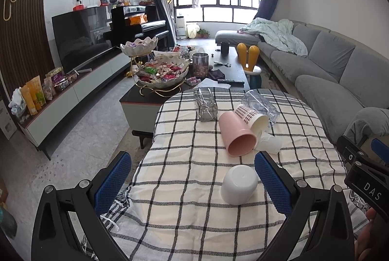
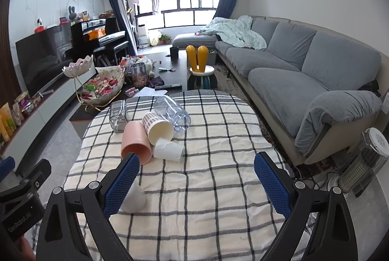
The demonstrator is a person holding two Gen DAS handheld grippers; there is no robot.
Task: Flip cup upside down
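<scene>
A white cup (image 1: 239, 184) stands upside down on the checked tablecloth (image 1: 184, 178), close to the inner side of my left gripper's right finger. My left gripper (image 1: 192, 180) is open and empty. Further back lie several cups on their sides: a pink cup (image 1: 237, 137), a patterned paper cup (image 1: 251, 117), a small white cup (image 1: 268, 143), a clear plastic cup (image 1: 261, 103) and a clear glass (image 1: 205, 104). My right gripper (image 2: 197, 184) is open and empty; the upside-down white cup (image 2: 133, 199) sits partly hidden behind its left finger. The pink cup (image 2: 136, 141) lies beyond.
A dark coffee table (image 1: 233, 66) with a snack bowl (image 1: 163, 75) stands beyond the table. A grey sofa (image 2: 304, 71) runs along the right. A TV unit (image 1: 80, 88) lines the left wall. A heater (image 2: 364, 163) stands on the floor at the right.
</scene>
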